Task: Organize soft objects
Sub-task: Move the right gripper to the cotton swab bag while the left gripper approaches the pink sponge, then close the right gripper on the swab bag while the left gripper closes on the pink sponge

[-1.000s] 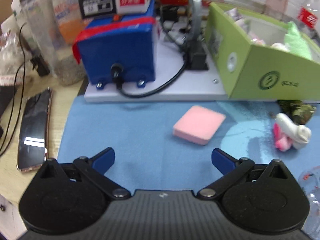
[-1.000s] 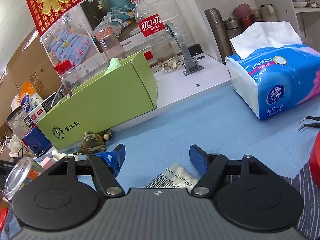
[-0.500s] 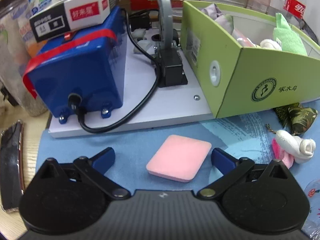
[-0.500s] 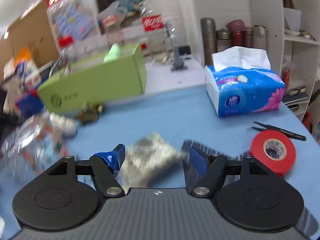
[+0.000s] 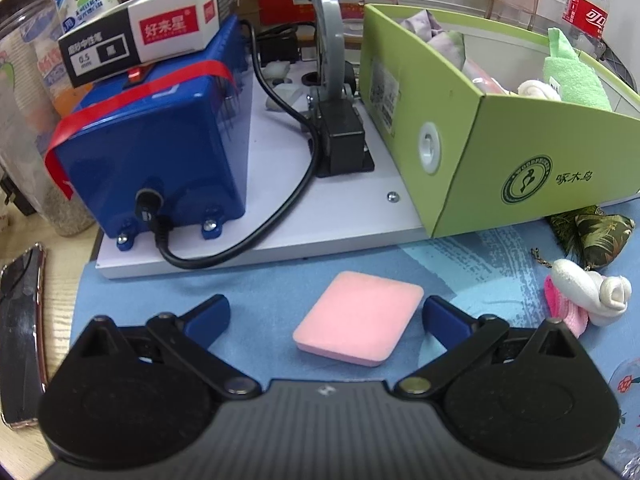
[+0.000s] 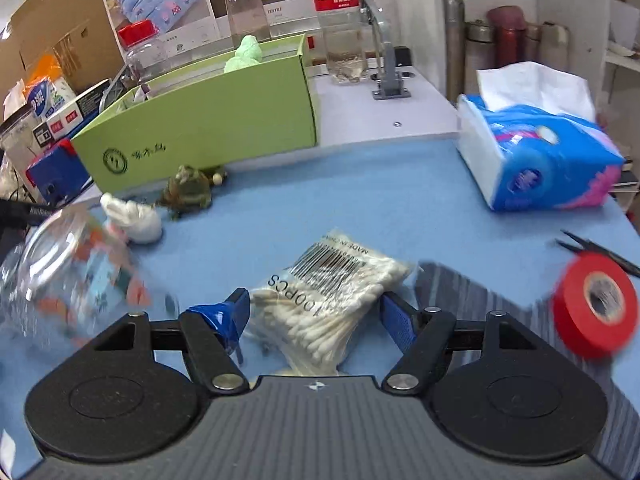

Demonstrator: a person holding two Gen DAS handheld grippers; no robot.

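Blue mat (image 5: 256,304) covers the cluttered desk. Left gripper (image 5: 326,314), jaws wide and empty, frames the pink sponge (image 5: 359,317): light, squashy, best pinched across its short sides. Right gripper (image 6: 316,314), also wide and empty, straddles the swab bag (image 6: 332,296), slippery. Green box (image 5: 500,152) at two o'clock.

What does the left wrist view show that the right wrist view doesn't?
Left only: the pink sponge between the open left gripper fingers, and a phone. Right only: the cotton swab bag between the open right gripper fingers, the tissue pack and red tape. Both: the green box and white sock roll.
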